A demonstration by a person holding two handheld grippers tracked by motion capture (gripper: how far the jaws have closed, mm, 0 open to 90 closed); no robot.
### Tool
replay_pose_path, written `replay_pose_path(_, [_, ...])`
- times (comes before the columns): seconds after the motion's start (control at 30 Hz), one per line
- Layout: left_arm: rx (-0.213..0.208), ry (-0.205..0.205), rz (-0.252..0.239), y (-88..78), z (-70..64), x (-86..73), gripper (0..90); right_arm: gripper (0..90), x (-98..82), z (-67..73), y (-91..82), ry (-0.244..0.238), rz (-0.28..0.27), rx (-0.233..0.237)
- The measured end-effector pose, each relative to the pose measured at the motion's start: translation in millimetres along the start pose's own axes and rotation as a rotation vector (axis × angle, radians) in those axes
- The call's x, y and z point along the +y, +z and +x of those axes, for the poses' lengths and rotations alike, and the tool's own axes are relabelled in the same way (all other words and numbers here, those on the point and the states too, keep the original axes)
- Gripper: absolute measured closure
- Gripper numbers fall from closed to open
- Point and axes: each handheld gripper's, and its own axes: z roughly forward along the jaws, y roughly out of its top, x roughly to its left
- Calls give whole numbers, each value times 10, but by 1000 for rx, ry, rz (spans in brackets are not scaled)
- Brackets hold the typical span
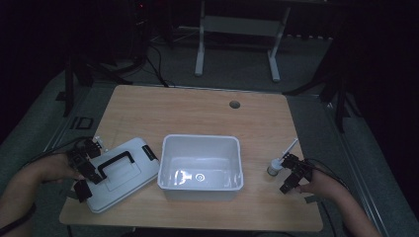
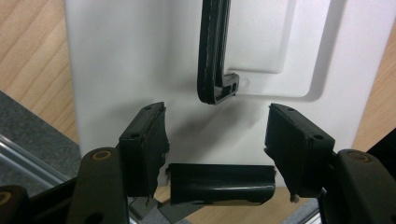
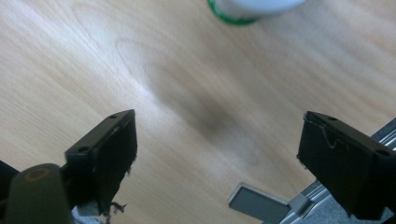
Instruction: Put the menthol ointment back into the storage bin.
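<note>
Dim room, wooden worktop (image 1: 207,106) with a white open bin (image 1: 201,167) sitting near the middle. Just left of the bin, a white lidded case (image 1: 123,173) with a black carry handle (image 1: 116,162), lying at a slant near the front left corner. Left tongs (image 1: 86,170) parked right over the left end of that case, hand behind them at the worktop's edge. From the left gripper view: left tongs (image 2: 215,135) roughly half apart, nothing between the pads, hanging above the white lid with the end of the black handle (image 2: 215,56) just beyond the tips; a black clasp (image 2: 220,183) at the lid's near edge sits low between the two jaws. Can't tell whether the pads touch the lid. Over on the right side, a small white bottle (image 1: 274,167) with a green band at its base and a thin white stick poking up and to the right, standing on the wood well apart from the bin. Right tongs (image 1: 291,174) just beside it, on its right. Right gripper view: right tongs (image 3: 217,149) spread wide over bare wood, gripping nothing, with the bottle's (image 3: 247,9) green-rimmed bottom at the top edge, past the tips and not between them. Slightly blurry shot there.
</note>
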Motion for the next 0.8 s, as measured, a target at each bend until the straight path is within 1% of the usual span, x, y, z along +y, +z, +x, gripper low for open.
replay_pose_path(0.07, [-1,3,3,5,-6,2,381,151,48,-17,-27,-4,-6,8])
replay_pose_path(0.1, [-1,4,5,8,-8,3,381,151,78,-27,-47,5,-15,15])
replay_pose_path(0.17, [-1,7,13,21,-15,6,381,154,117,-45,-67,8,-26,10])
replay_pose_path(0.23, [0,8,12,25,-14,8,381,155,158,-56,-91,17,-38,20])
replay_pose_path(0.3, [-10,16,4,26,-13,6,380,155,205,-58,-117,28,-46,23])
replay_pose_path(0.37, [-19,9,3,26,-6,2,380,158,238,-57,-117,11,-48,17])
replay_pose_path(0.4, [-18,11,3,25,-4,1,380,192,253,-47,-121,7,-52,14])
replay_pose_path(0.43, [-16,14,2,19,-4,1,380,205,267,-37,-125,8,-60,15])
replay_pose_path(0.47, [-16,11,0,16,-2,1,380,207,289,-36,-117,-4,-61,10])
replay_pose_path(0.53, [-12,16,0,8,-5,5,380,216,322,-29,-112,-8,-61,2])
replay_pose_path(0.6, [-14,16,-1,3,-11,12,380,231,368,-34,-117,2,-65,-4])
replay_pose_path(0.63, [-11,19,1,3,-17,19,380,251,392,-45,-120,1,-69,-4])
replay_pose_path(0.7, [-10,21,1,6,-27,27,380,262,440,-62,-122,7,-75,2])
replay_pose_path(0.77, [-8,26,6,9,-32,36,380,269,484,-80,-106,4,-63,5])
replay_pose_path(0.8, [-10,27,7,12,-33,39,380,269,505,-85,-94,2,-57,-2])
